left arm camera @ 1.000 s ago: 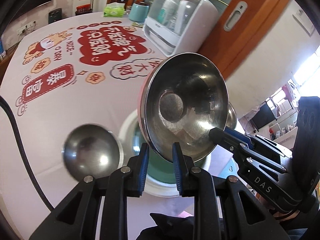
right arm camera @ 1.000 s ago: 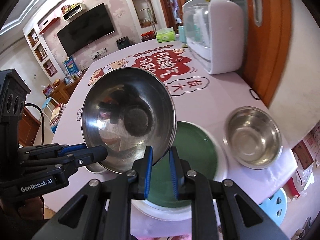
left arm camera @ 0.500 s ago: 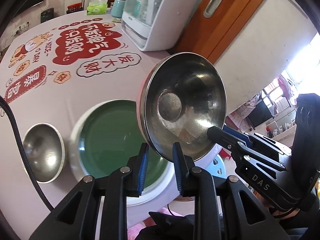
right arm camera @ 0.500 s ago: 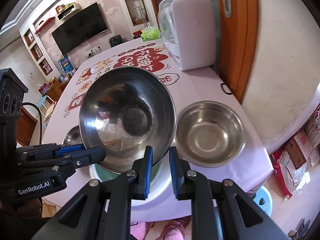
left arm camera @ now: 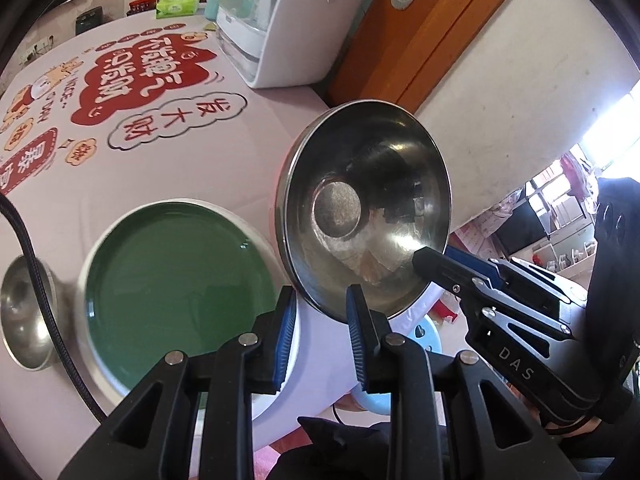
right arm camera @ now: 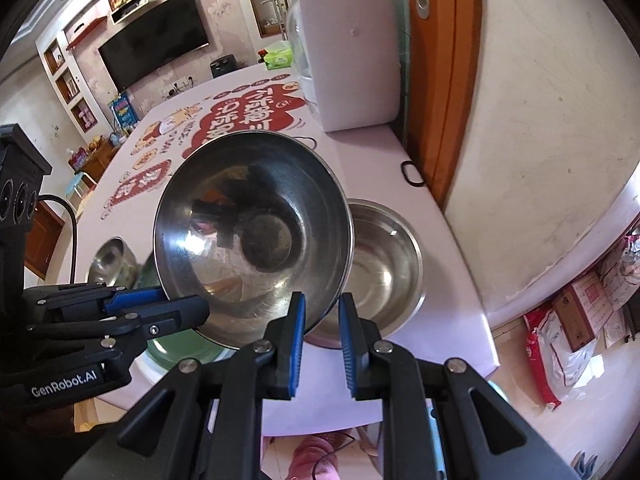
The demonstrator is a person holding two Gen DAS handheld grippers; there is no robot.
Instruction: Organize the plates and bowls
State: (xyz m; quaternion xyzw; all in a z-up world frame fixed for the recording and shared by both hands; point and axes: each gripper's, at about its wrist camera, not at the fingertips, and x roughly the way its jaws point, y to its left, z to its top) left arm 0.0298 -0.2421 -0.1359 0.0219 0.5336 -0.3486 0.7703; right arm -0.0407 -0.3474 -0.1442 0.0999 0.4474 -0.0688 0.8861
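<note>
steel bowl (left arm camera: 364,208) silver | plate (left arm camera: 176,276) green, white rim | tablecloth (left arm camera: 248,160) pink, red print

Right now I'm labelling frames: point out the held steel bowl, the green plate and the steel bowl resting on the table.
held steel bowl (right arm camera: 256,240), right wrist view, inner base.
green plate (left arm camera: 176,280), left wrist view, green centre.
resting steel bowl (right arm camera: 380,268), right wrist view, inside wall.

Steel bowls: three in total. One large bowl (right arm camera: 256,236) is tilted and raised above the desk (left arm camera: 224,128); one medium bowl (right arm camera: 384,264) sits on the desk near its edge; one small bowl (left arm camera: 24,312) sits at the far side of the plate. Plates: one, green with a white rim (left arm camera: 172,280). White countertop appliances: one (left arm camera: 288,20). Tissue packs: one, green (left arm camera: 178,4). Tools in view: two, the left tool (left arm camera: 320,304) and the right tool (right arm camera: 322,308). Black loops on the desk: one (right arm camera: 412,174).
</note>
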